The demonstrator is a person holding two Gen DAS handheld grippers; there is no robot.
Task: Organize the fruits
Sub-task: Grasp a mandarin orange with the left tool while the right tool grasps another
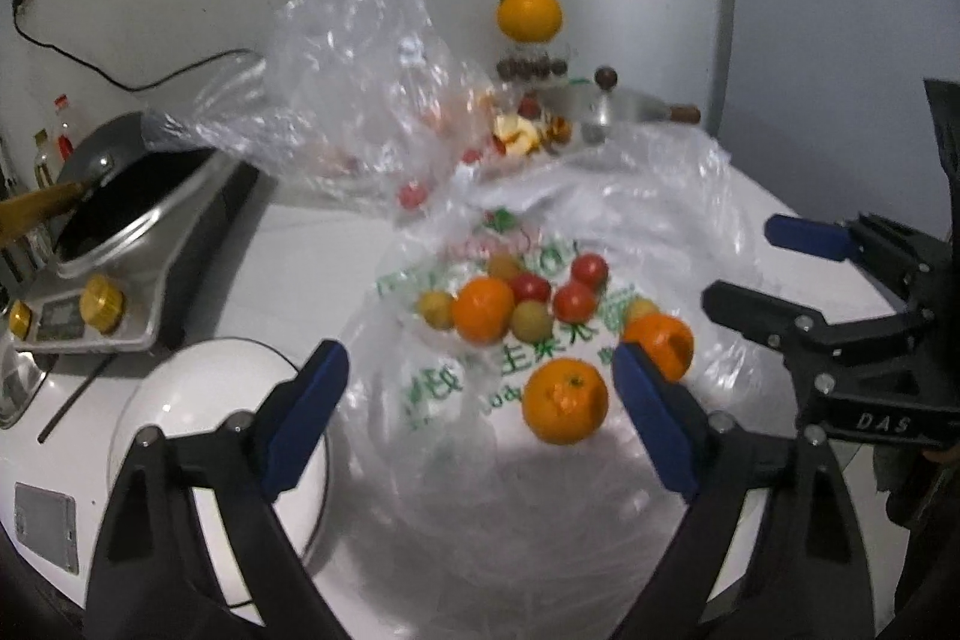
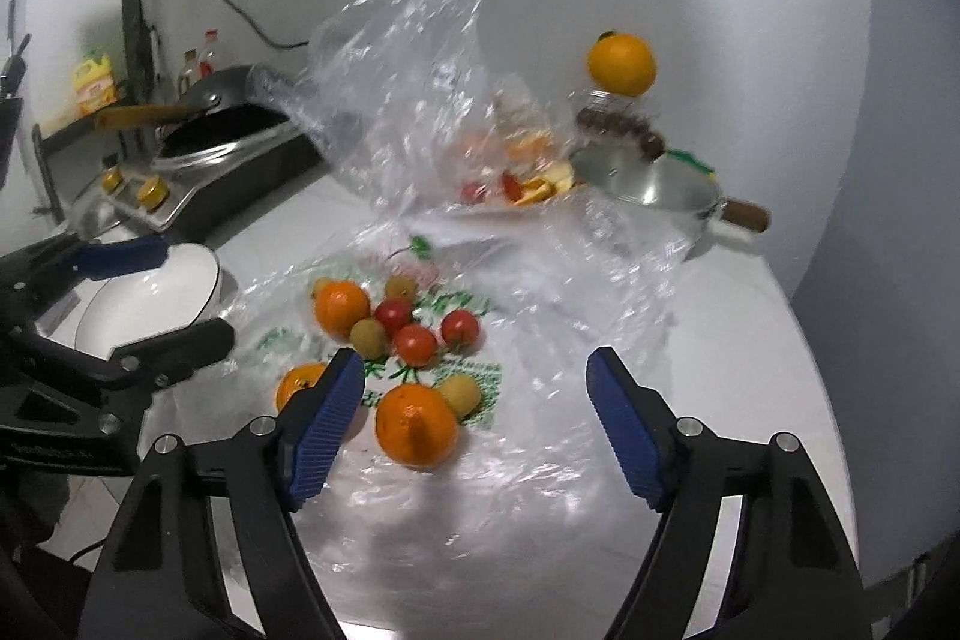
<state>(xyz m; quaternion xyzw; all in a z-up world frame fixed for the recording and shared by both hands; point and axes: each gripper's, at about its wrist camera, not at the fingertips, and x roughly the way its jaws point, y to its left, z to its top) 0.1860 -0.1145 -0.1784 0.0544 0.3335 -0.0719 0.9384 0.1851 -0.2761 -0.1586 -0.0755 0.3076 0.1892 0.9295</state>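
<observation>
both hand-held grippers open, empty — above bagged fruit (image 1: 510,304)

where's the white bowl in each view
Left wrist: the white bowl sits lower left, partly behind the left claw's left finger.
Right wrist: the bowl is at middle left, behind the other claw's blue finger.
Shared landmark: the wok beyond the bowl.

Your way in from the near edge of the worktop (image 2: 750,340) is open. A crumpled plastic bag (image 2: 408,88) rises behind the fruit, the white bowl (image 1: 198,400) crowds the left, and a steel pot (image 2: 654,187) blocks the far right.
</observation>
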